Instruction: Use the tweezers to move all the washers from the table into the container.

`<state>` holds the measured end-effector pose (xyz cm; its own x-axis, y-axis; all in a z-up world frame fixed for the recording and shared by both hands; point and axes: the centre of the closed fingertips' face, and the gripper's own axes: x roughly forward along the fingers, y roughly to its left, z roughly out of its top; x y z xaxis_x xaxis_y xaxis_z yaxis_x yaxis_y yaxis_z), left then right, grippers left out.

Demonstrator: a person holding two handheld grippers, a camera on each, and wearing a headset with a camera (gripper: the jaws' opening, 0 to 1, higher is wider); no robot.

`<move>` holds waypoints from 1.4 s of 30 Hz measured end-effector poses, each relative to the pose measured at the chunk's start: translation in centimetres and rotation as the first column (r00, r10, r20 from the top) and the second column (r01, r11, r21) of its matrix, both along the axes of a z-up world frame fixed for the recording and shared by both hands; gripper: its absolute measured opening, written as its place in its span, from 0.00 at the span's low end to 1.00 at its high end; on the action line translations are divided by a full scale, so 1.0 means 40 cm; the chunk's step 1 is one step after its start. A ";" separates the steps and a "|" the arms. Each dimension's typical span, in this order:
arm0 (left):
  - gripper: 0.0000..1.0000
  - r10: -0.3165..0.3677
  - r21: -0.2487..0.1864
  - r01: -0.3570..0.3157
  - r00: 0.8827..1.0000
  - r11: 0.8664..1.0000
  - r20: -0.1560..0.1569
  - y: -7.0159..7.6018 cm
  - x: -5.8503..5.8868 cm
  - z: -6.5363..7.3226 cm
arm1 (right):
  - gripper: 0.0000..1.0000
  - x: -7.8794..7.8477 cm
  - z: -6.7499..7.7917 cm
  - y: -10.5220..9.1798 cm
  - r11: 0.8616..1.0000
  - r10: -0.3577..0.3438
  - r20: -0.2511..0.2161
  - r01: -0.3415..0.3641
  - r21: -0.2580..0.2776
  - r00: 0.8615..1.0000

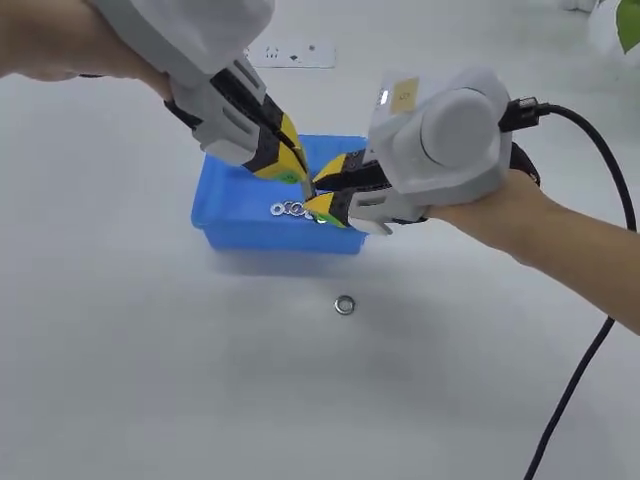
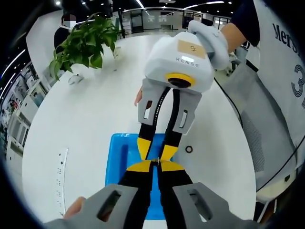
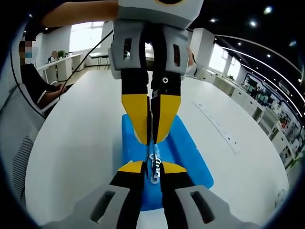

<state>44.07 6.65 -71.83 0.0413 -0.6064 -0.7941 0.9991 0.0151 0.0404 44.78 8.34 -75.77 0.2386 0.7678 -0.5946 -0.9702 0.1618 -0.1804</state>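
Washers in container, drop-off step; one washer on desk. Left tool, right tool both clamped on tweezers. Next: careful reach for it.

Left gripper: comes in from upper left, left hand behind it, jaws pinched on thin tweezers poking out past tips. Right gripper: comes in from right, right hand and bare forearm behind, jaws drawn together. Both tip pairs nose to nose, angled down.

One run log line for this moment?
left gripper shut on tweezers | right gripper unclear | both over blue container | washers inside | one washer on table
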 end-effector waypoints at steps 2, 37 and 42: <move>0.07 0.000 -0.003 0.000 1.000 1.000 0.009 -0.002 -0.002 0.010 | 0.14 -0.002 0.009 -0.001 1.000 0.002 0.011 -0.002 0.001 1.000; 0.06 -0.071 -0.075 0.082 0.988 0.994 0.137 -0.047 -0.148 0.199 | 0.09 -0.136 0.181 -0.013 0.992 0.023 0.057 -0.030 0.127 0.998; 0.06 -0.069 -0.095 0.081 0.990 0.992 0.127 -0.057 -0.175 0.195 | 0.08 -0.165 0.175 -0.020 0.994 0.044 0.053 -0.049 0.099 0.998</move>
